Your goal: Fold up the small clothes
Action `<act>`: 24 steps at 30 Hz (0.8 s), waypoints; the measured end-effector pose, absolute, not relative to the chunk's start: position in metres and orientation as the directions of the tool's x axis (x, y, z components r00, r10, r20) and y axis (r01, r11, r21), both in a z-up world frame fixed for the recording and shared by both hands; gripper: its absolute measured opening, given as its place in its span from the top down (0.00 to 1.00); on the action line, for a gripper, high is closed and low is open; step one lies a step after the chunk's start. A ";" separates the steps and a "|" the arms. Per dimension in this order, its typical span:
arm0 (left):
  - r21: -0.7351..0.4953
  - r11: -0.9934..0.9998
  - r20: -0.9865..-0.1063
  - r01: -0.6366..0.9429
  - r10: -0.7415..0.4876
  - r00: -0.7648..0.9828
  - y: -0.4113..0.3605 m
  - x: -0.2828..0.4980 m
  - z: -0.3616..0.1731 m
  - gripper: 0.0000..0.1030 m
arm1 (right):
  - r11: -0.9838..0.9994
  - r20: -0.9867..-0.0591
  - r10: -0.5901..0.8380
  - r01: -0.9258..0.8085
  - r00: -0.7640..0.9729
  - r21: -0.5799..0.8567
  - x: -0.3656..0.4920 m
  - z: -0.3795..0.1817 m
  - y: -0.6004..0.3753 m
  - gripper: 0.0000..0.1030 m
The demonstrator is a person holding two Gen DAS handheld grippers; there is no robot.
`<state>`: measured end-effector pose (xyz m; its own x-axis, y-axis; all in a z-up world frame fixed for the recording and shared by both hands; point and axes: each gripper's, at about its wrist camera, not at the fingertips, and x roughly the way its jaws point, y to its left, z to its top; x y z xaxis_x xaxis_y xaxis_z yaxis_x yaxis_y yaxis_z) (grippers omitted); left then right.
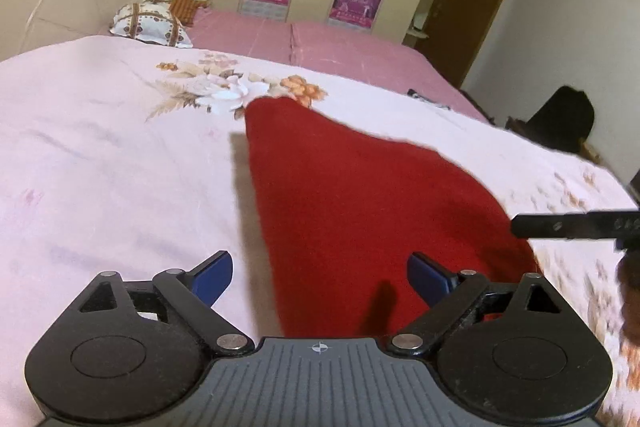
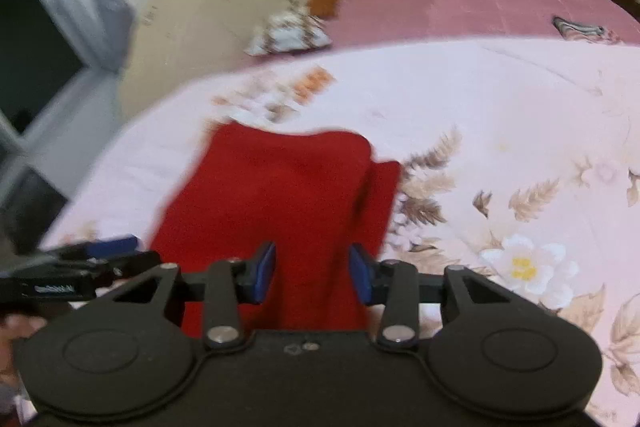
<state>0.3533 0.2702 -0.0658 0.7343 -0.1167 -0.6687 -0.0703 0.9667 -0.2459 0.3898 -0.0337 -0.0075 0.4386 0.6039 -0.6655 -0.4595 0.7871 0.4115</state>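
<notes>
Both tools spread wide, gripping nothing: left tool [image 1: 319, 273], right tool [image 2: 312, 273] over the red knitted garment [image 1: 352, 211] on the pale floral bedspread [image 1: 100, 147]. Best: pinch near corners, lift evenly.

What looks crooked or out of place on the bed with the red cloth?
The red garment is not squared: in the right wrist view one layer sticks out past its right edge as a loose flap. Both grippers, left and right, are open and grip nothing. Nothing looks torn or spilled.
</notes>
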 end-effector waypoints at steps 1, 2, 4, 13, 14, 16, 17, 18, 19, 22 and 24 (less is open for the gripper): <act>-0.236 0.969 -0.675 -0.071 -0.111 0.729 0.269 0.347 -0.070 0.09 | 0.774 -0.660 0.619 -0.471 0.426 0.422 0.382 -0.004 -0.038 0.65; -0.239 0.968 -0.683 -0.076 -0.112 0.722 0.270 0.342 -0.074 0.09 | 0.763 -0.660 0.628 -0.495 0.413 0.416 0.375 -0.003 -0.039 0.67; -0.222 0.970 -0.720 -0.098 -0.096 0.687 0.270 0.336 -0.086 0.09 | 0.742 -0.671 0.633 -0.552 0.387 0.381 0.360 -0.008 -0.037 0.73; -0.185 0.970 -0.721 -0.159 -0.024 0.692 0.267 0.301 -0.087 0.09 | 0.826 -0.771 0.489 -0.501 0.409 0.258 0.359 -0.045 -0.044 0.71; -0.179 0.970 -0.715 -0.163 -0.014 0.699 0.263 0.295 -0.084 0.09 | 0.823 -0.753 0.494 -0.512 0.435 0.245 0.351 -0.037 -0.047 0.69; -0.175 0.970 -0.698 -0.171 0.001 0.716 0.253 0.280 -0.076 0.08 | 0.822 -0.726 0.508 -0.514 0.464 0.247 0.335 -0.025 -0.055 0.63; -0.177 0.969 -0.687 -0.173 0.004 0.727 0.246 0.273 -0.073 0.08 | 0.822 -0.717 0.517 -0.504 0.468 0.264 0.329 -0.021 -0.060 0.63; -0.178 0.969 -0.679 -0.171 0.004 0.735 0.240 0.266 -0.069 0.08 | 0.825 -0.709 0.523 -0.491 0.472 0.280 0.321 -0.016 -0.067 0.62; -0.175 0.971 -0.671 -0.164 0.005 0.742 0.231 0.257 -0.065 0.08 | 0.825 -0.706 0.527 -0.485 0.473 0.290 0.315 -0.012 -0.072 0.61; -0.146 0.975 -0.662 -0.167 0.029 0.749 0.204 0.232 -0.050 0.08 | 0.822 -0.718 0.531 -0.481 0.451 0.306 0.292 -0.005 -0.083 0.55; -0.131 0.978 -0.650 -0.165 0.041 0.759 0.191 0.219 -0.042 0.08 | 0.821 -0.715 0.532 -0.483 0.453 0.304 0.271 -0.001 -0.090 0.47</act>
